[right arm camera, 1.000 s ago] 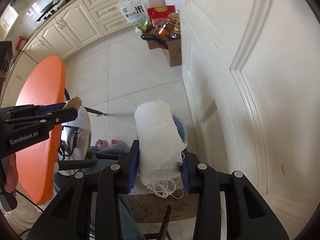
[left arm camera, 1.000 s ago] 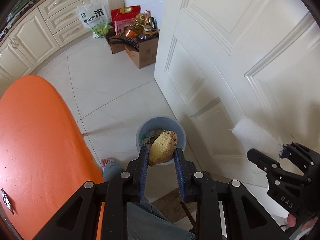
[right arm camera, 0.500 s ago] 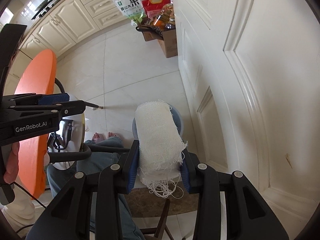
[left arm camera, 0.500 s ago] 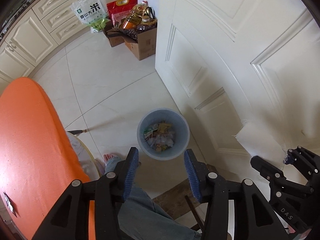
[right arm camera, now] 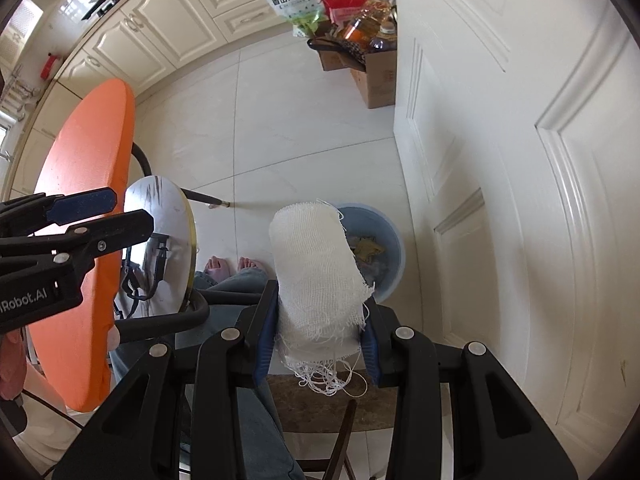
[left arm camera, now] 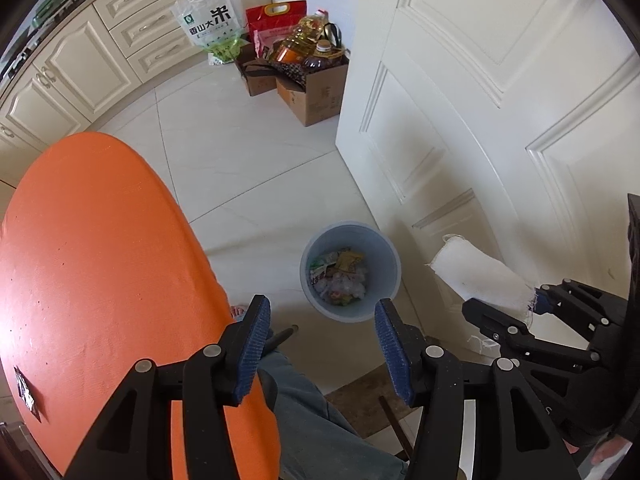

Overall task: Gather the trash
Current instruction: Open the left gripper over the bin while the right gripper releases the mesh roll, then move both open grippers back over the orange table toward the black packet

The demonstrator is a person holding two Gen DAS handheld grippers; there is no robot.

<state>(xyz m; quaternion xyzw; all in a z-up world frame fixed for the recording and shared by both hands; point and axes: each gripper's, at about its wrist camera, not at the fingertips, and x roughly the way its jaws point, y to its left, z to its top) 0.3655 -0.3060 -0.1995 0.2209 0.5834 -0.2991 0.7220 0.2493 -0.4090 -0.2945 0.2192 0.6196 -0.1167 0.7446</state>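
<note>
A light blue bin (left arm camera: 394, 276) stands on the floor by the white door, with wrappers and other trash (left arm camera: 338, 280) inside. My left gripper (left arm camera: 320, 308) hangs above it, pointing down; its jaws are opening and nothing is between them. My right gripper (right arm camera: 322, 300) is shut on a frayed white gauze roll (right arm camera: 316, 272), held upright just above the near side of the bin (right arm camera: 394, 248). In the left wrist view the gauze roll (left arm camera: 476, 276) and right gripper (left arm camera: 508, 300) sit right of the bin. The left gripper (right arm camera: 128, 210) shows at the left of the right wrist view.
An orange round table (left arm camera: 80, 260) fills the left side, with a shiny metal disc (right arm camera: 164, 240) beneath it. A person's jeans-clad legs (left arm camera: 312, 420) and bare feet (right arm camera: 228, 266) are below the grippers. Cardboard boxes of groceries (left arm camera: 316, 96) and a rice bag (left arm camera: 212, 24) stand by the cabinets.
The brown, rough oval thing held in my left gripper a second ago is gone from it, and the jaws have spread apart. The right gripper has drifted with the gauze roll, still shut on it.
</note>
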